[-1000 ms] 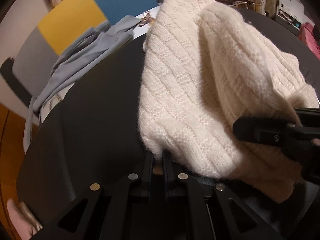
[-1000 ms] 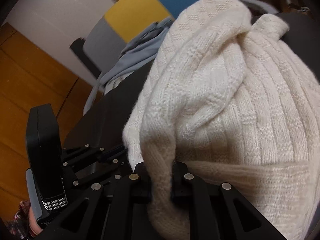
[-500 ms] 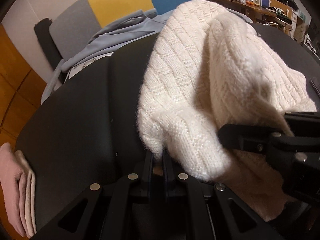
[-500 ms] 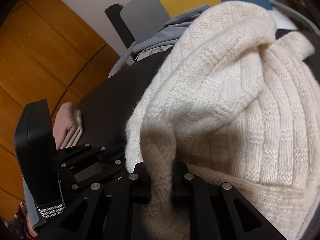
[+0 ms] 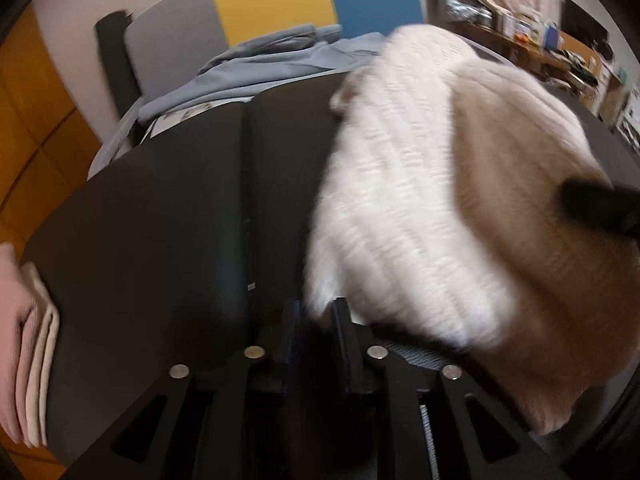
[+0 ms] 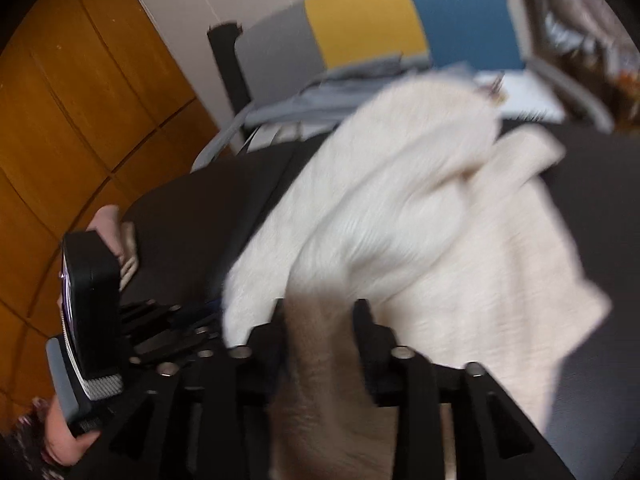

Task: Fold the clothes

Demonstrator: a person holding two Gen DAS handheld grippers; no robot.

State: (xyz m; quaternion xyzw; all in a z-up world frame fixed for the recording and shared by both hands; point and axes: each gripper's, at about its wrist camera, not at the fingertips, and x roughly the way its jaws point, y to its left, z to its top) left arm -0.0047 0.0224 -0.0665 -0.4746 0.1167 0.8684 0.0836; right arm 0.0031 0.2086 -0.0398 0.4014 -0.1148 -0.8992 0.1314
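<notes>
Cream knitted sweater (image 5: 420,208), ribbed and basket-weave in texture, lying in a loosely bunched heap on the black bench (image 5: 160,220). It covers the bench's right-hand part, with one thick fold doubled over the top and a flatter layer spread beneath toward the right edge (image 6: 540,280). Its near hem reaches the bench's front edge. Pale blue-grey garment (image 5: 272,60), crumpled and unfolded, draped over the bench's far edge. Folded pink and cream cloths (image 5: 28,360), stacked flat at the bench's left edge.
</notes>
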